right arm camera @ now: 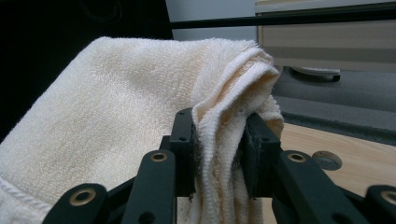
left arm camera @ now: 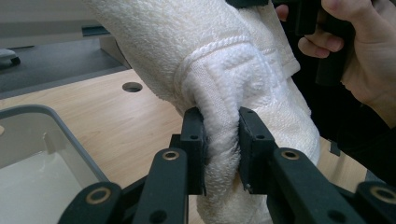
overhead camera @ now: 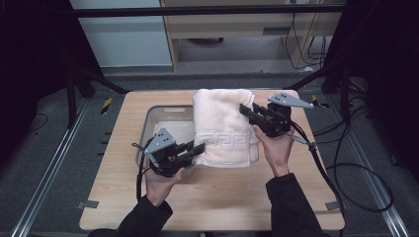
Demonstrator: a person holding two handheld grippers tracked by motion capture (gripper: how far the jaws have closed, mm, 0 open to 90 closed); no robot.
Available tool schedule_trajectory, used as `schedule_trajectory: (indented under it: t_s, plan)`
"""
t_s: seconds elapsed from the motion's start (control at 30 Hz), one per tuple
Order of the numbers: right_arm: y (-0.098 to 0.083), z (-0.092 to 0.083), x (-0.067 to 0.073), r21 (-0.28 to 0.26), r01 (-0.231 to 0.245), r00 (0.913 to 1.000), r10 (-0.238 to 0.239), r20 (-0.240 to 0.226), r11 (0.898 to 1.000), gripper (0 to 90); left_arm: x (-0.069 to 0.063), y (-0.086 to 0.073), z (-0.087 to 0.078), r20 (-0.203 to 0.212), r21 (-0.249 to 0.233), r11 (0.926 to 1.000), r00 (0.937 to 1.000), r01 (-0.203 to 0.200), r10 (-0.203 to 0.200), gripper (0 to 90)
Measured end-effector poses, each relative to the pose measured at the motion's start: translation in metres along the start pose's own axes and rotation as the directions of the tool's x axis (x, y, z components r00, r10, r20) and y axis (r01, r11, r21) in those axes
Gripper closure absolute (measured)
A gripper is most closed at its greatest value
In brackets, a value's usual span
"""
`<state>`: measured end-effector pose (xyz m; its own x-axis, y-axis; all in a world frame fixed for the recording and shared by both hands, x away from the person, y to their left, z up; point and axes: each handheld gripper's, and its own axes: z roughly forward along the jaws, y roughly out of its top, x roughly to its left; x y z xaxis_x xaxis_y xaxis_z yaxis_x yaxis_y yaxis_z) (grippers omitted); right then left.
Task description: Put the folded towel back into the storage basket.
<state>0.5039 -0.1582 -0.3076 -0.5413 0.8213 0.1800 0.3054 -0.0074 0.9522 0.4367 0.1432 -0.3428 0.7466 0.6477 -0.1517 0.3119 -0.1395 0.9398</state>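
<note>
High view shows you holding one folded cream terry towel with a woven key-pattern border [overhead camera: 223, 126] over the middle of the table, its left part overlapping the right edge of the bin and the rest lying across the wood. Your left gripper [overhead camera: 196, 149] bites the towel's near left corner, and in the left gripper view its two black jaws are clamped tight on a thick roll of the bordered hem [left arm camera: 223, 140]. Your right gripper [overhead camera: 245, 110] takes the towel at its right edge farther back; in the right gripper view its jaws pinch a bunch of stacked hem layers [right arm camera: 219, 154], with the towel's broad face spreading away to the left. You have two grippers and two hands in play, each gripper trailing one black cable. Beside the towel sits one grey rectangular plastic bin [overhead camera: 148, 129], pale inside. All of it rests on one light wooden tabletop with rounded corners [overhead camera: 222, 197], which has round holes in it, one seen in each gripper view. Around the table the floor is dark grey carpet [overhead camera: 49, 148], with metal rails along both sides, black frame posts, loose cables at the right, and a pale wooden cabinet [overhead camera: 237, 29] behind.
</note>
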Motion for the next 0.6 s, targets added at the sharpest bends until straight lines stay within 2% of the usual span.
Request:
schedule_trajectory:
  t_s: [0.27,0.6]
  plan:
    - [0.007,0.005,0.005,-0.005,0.003,1.0,-0.003,-0.004,1.0,69.1,0.004,0.006,-0.006,-0.017,-0.006,0.9999,0.9998,-0.011,0.011,73.9]
    - [0.014,0.013,0.013,-0.011,0.006,0.9999,-0.006,-0.016,1.0,69.1,0.011,0.009,-0.015,-0.03,-0.021,0.9998,0.9996,-0.002,0.001,73.8]
